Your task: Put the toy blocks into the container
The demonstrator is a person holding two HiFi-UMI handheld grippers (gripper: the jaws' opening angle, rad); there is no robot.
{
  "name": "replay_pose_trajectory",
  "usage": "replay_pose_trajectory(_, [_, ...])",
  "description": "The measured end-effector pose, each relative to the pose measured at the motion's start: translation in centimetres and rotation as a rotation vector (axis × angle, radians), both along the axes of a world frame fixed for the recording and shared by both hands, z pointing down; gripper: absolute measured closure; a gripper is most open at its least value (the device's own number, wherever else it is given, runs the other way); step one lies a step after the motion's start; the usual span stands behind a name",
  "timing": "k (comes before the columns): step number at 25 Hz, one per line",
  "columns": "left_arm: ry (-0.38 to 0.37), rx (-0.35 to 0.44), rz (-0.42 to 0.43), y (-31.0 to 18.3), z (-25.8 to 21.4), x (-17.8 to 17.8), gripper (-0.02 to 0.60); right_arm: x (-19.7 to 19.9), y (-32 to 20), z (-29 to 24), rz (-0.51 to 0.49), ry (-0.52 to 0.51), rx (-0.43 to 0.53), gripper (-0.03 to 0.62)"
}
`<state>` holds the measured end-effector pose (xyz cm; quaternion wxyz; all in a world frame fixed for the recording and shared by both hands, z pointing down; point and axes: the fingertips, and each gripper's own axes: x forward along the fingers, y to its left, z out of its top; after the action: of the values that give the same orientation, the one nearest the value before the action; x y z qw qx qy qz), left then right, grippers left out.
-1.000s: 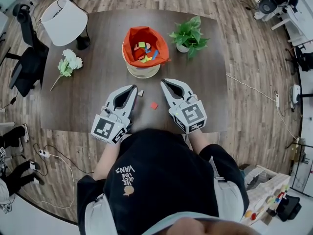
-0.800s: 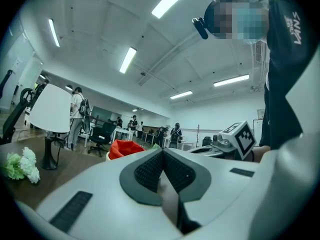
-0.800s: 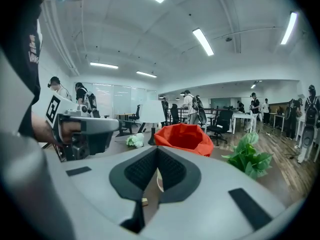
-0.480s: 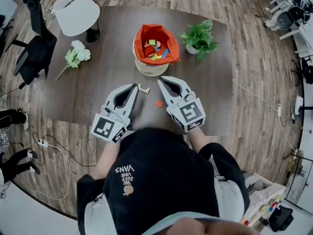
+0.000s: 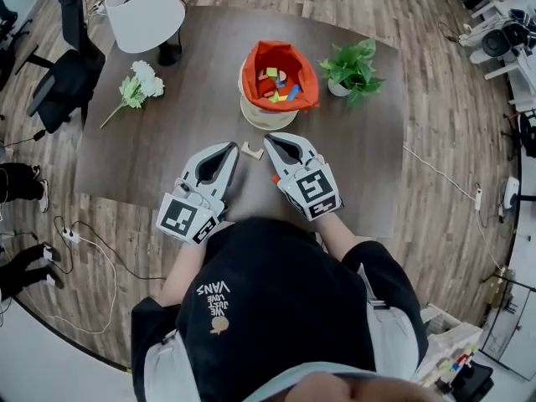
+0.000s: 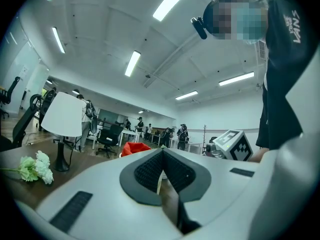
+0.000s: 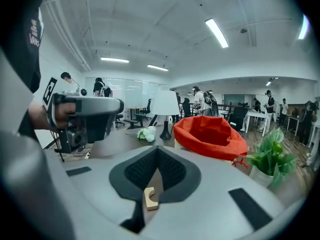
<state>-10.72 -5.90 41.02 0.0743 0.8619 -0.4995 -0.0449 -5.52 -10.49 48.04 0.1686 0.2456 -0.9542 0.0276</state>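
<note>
The container (image 5: 278,86) is a pale basket with an orange liner, and several coloured blocks lie inside it. It stands at the far middle of the dark table (image 5: 167,157). A small wooden arch block (image 5: 251,150) lies on the table between the two gripper tips. My left gripper (image 5: 234,147) is shut and empty, just left of that block. My right gripper (image 5: 268,138) is also shut, its tip just right of the block. A red block (image 5: 275,177) peeks out from under the right gripper's side. In the right gripper view the wooden block (image 7: 150,198) shows below the closed jaws.
A white lamp (image 5: 146,11) stands at the table's far left, with white flowers (image 5: 138,86) lying near it. A potted green plant (image 5: 352,67) stands to the right of the container. Office chairs and cables surround the table on the wooden floor.
My right gripper has moved left and lower, up to the wooden block, and now covers most of the red block. The left gripper has hardly shifted.
</note>
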Motion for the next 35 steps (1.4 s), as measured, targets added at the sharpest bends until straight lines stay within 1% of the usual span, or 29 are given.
replay_pose_trajectory(13, [0.011, -0.005, -0.011, 0.0, 0.2, -0.2, 0.571, -1.8, 0.4, 4.0, -0.048, 0.053, -0.048, 0.577])
replay_pose_trajectory(19, [0.016, -0.011, -0.016, 0.1, 0.4, -0.3, 0.571, -2.4, 0.5, 6.0, -0.059, 0.105, -0.076, 0.576])
replay_pose_trajectory(26, [0.019, -0.013, -0.021, 0.0, 0.5, -0.5, 0.571, -3.1, 1.1, 8.8, -0.111, 0.18, -0.126, 0.572])
replay_pose_trajectory(28, [0.021, -0.015, -0.026, 0.1, 0.5, -0.6, 0.571, -3.3, 1.2, 9.5, -0.12, 0.199, -0.137, 0.549])
replay_pose_trajectory(29, [0.022, -0.016, -0.027, 0.1, 0.5, -0.6, 0.571, -3.3, 1.3, 9.9, -0.124, 0.21, -0.144, 0.512])
replay_pose_trajectory(30, [0.022, -0.015, -0.027, 0.1, 0.5, -0.6, 0.571, -3.3, 1.4, 10.2, -0.128, 0.221, -0.15, 0.491])
replay_pose_trajectory(35, [0.024, -0.015, -0.027, 0.1, 0.4, -0.6, 0.571, -3.5, 1.6, 12.0, -0.15, 0.271, -0.175, 0.47])
